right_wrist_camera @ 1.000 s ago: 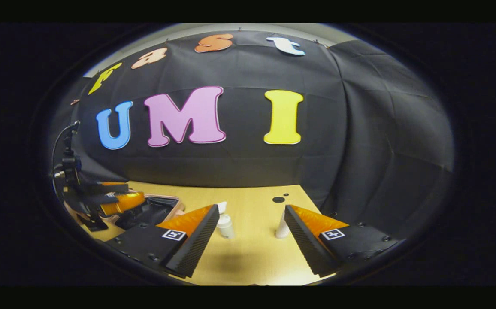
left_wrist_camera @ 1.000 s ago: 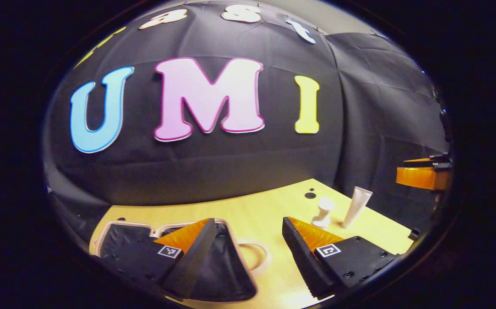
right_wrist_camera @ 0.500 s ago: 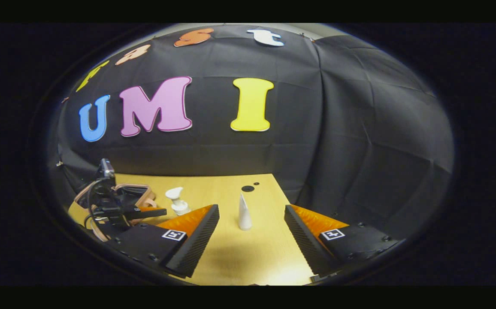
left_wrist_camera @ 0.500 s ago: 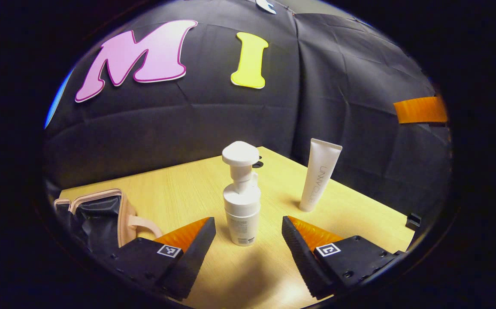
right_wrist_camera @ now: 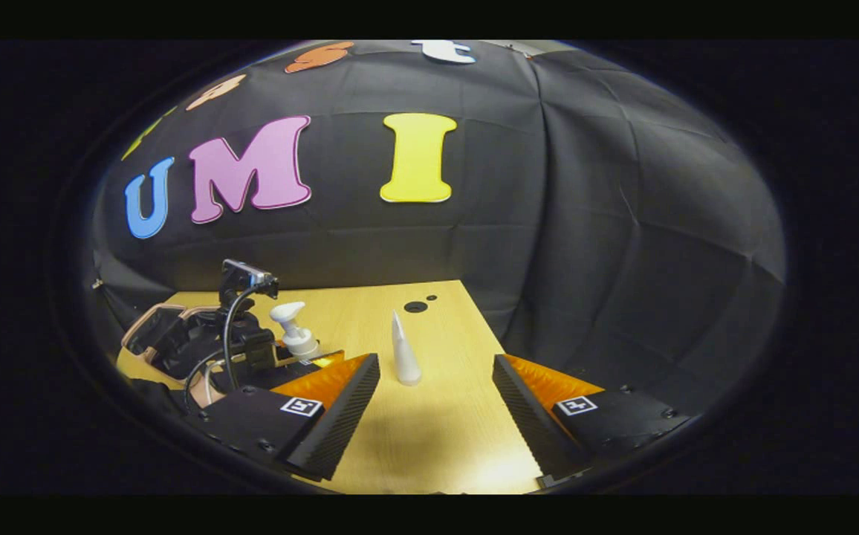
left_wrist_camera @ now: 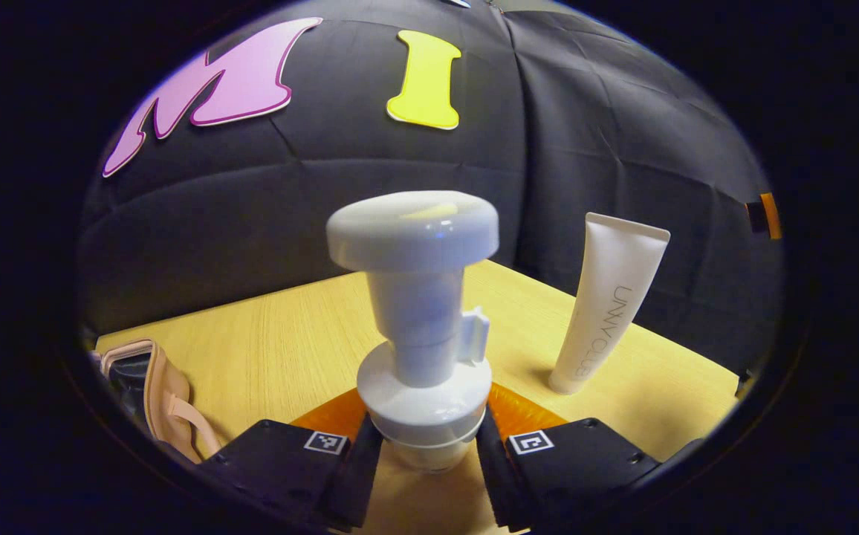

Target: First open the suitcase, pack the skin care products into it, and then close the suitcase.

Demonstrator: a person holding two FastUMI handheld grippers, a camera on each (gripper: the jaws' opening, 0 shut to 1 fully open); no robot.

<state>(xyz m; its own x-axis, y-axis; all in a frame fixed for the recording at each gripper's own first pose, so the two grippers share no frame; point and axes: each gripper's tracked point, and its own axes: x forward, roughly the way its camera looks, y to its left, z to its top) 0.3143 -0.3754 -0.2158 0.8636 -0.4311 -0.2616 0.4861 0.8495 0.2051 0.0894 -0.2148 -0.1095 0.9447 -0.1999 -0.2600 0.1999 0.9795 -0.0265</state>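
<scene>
Left gripper (left_wrist_camera: 423, 453) clamped on pump bottle (left_wrist_camera: 420, 327), upright mid-table. Suitcase (left_wrist_camera: 148, 386) open at table's left edge, lying left of that grip. Right gripper (right_wrist_camera: 435, 416) agape, tube (right_wrist_camera: 402, 349) straight ahead.

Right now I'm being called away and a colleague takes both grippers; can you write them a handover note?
Left gripper: jaws shut on the pump bottle, gripped low on its body, bottle upright on the table.
Right gripper: jaws open, holding nothing, aimed at the tube, which stands upright ahead of it.
Suitcase: open, at the table's left end.
Done: suitcase opened, bottle grasped.
Left: put the bottle in the suitcase, then the tube, then close it.
</scene>
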